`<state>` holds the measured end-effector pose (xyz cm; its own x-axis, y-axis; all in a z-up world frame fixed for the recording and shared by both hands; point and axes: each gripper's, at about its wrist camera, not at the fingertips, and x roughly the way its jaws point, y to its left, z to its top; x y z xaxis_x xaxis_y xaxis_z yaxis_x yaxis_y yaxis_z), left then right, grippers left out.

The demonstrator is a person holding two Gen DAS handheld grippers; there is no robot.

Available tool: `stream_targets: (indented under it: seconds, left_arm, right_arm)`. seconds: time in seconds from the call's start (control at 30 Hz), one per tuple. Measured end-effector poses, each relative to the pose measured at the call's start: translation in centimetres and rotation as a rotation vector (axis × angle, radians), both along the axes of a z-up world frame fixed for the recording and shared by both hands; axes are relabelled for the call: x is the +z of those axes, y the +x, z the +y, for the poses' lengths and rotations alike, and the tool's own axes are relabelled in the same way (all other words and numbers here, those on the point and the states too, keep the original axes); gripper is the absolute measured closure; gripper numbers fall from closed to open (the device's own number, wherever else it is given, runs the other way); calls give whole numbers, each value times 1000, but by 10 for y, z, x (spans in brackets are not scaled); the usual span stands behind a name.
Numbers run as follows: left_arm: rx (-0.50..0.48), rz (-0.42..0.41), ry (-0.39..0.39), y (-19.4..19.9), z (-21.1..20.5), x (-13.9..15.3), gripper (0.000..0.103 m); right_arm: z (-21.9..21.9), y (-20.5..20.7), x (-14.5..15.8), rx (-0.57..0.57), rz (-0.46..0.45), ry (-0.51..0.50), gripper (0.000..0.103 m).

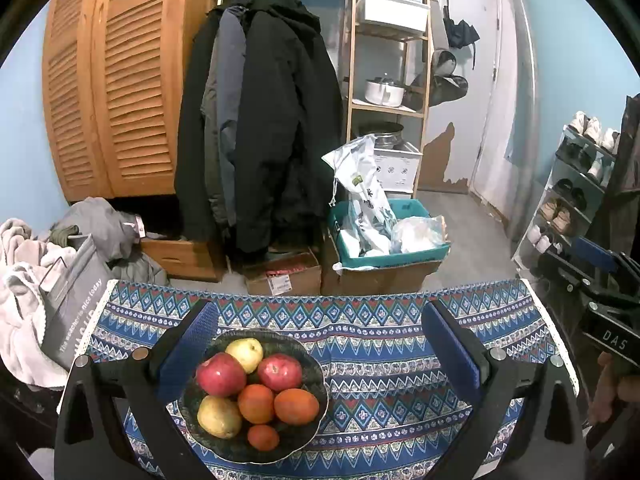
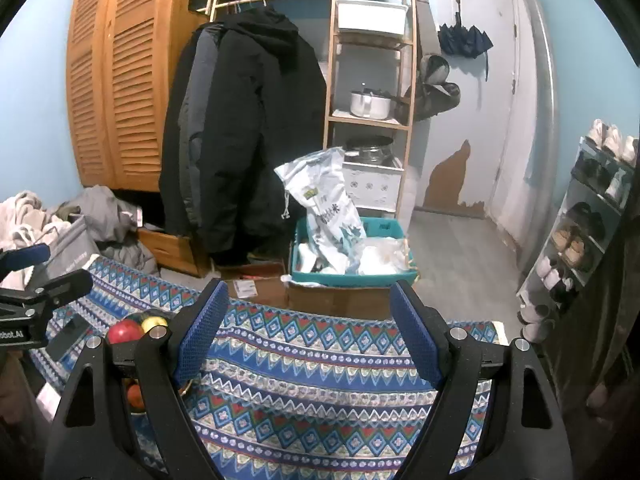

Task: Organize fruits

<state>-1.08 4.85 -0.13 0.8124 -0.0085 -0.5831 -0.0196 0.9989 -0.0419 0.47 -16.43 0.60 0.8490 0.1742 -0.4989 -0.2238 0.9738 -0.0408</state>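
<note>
Dark bowl (image 1: 253,396) of fruit sits near the patterned tablecloth's (image 1: 400,380) left edge, fully shown only by the left wrist view; left gripper (image 1: 316,336) and right gripper (image 2: 306,330) both gape, empty.

Your left gripper (image 1: 320,344) is wide open, empty; fruit bowl (image 1: 192,412) lower centre, seven fruits, possibly touching left pad.

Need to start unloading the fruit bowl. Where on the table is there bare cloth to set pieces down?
Free: the patterned tablecloth from the dark bowl to the table's right edge, under the open right gripper, and a strip behind the bowl. Crowded: the bowl itself, beside the open left gripper's left finger.
</note>
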Motion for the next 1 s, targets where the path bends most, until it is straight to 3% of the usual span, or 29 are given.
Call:
stream_targets:
  seconds: [1.0]
  left_arm:
    - [2,-2,14,0,-2,0,1]
  right_arm:
    - [-7,2,0,-20,-6,-4,22]
